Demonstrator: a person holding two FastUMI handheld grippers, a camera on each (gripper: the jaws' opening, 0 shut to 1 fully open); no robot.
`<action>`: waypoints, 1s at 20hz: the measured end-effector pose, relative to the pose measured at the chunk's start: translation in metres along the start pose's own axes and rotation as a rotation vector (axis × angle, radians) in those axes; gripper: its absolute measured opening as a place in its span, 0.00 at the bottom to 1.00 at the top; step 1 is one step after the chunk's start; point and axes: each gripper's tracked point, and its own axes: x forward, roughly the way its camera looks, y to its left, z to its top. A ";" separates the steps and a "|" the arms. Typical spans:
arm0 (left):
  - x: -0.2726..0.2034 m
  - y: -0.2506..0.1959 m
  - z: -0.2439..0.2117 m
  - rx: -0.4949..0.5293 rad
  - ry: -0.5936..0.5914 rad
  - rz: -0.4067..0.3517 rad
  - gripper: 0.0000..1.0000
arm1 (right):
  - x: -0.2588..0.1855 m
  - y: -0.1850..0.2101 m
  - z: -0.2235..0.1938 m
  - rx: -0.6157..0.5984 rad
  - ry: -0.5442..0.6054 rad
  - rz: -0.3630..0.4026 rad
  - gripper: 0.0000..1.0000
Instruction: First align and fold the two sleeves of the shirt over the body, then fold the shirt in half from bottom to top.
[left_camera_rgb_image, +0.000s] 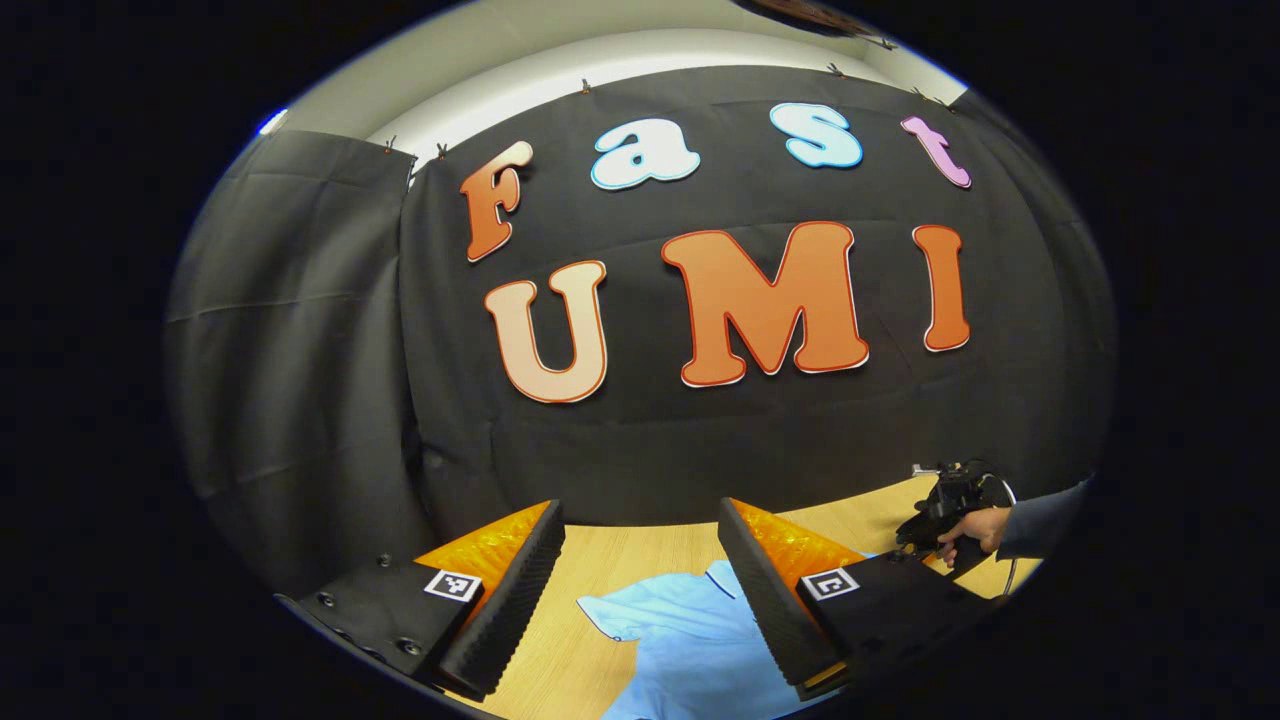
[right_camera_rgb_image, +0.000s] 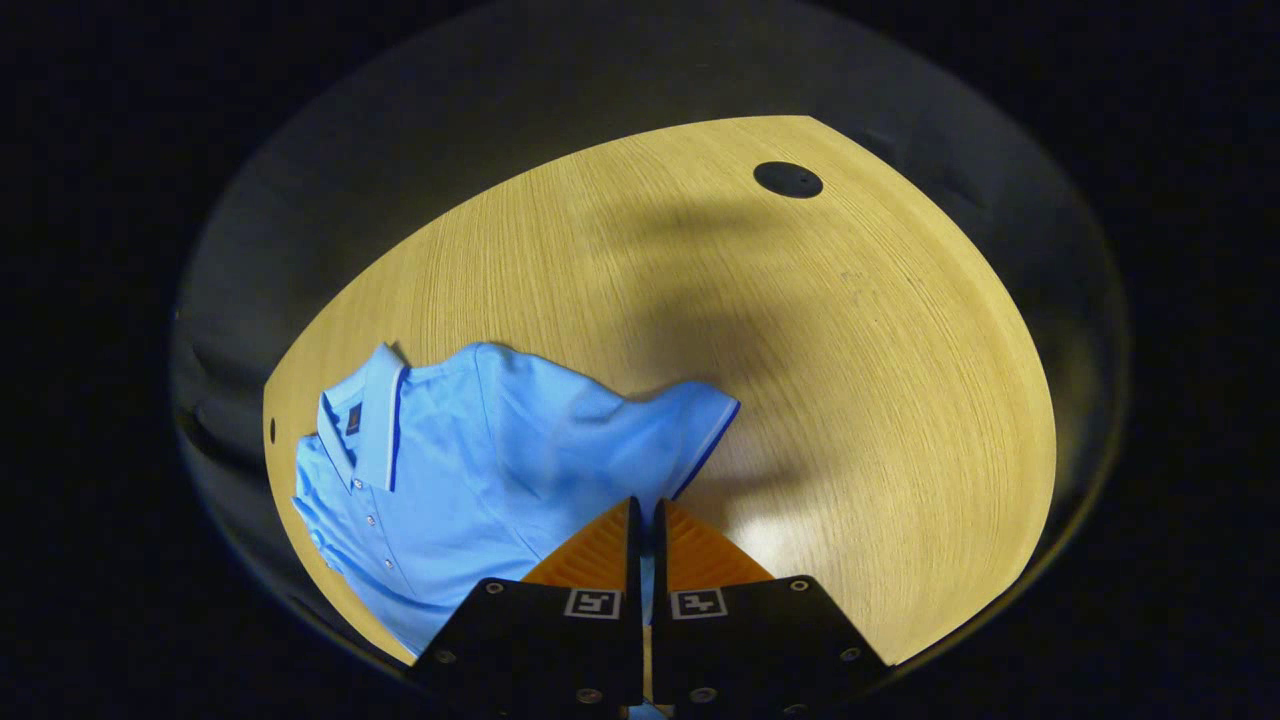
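A light blue polo shirt (right_camera_rgb_image: 470, 460) lies on the wooden table (right_camera_rgb_image: 850, 380), collar (right_camera_rgb_image: 370, 420) toward the left in the right gripper view. Its sleeve (right_camera_rgb_image: 690, 420) with a dark-striped hem is pulled up in folds toward my right gripper (right_camera_rgb_image: 645, 505). That gripper is shut, with blue cloth showing in the thin slit between its fingers. My left gripper (left_camera_rgb_image: 640, 505) hangs open above the shirt (left_camera_rgb_image: 680, 640), nothing between its fingers. In the left gripper view, the right gripper (left_camera_rgb_image: 950, 510) sits far right, held by a hand (left_camera_rgb_image: 975, 530).
A small black round disc (right_camera_rgb_image: 788, 179) sits in the table near its far corner. The black cloth wall (left_camera_rgb_image: 640, 440) stands right behind the table's (left_camera_rgb_image: 620, 555) back edge. Bare wood lies to the right of the shirt.
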 end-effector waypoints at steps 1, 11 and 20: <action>-0.002 0.001 0.000 0.000 0.001 0.003 1.00 | -0.005 0.006 0.007 0.006 -0.023 0.025 0.04; -0.007 0.002 -0.005 0.015 0.016 0.022 1.00 | -0.041 0.100 0.034 -0.030 -0.087 0.265 0.04; -0.010 0.010 -0.020 0.028 0.052 0.050 1.00 | -0.033 0.173 0.019 -0.082 -0.027 0.342 0.04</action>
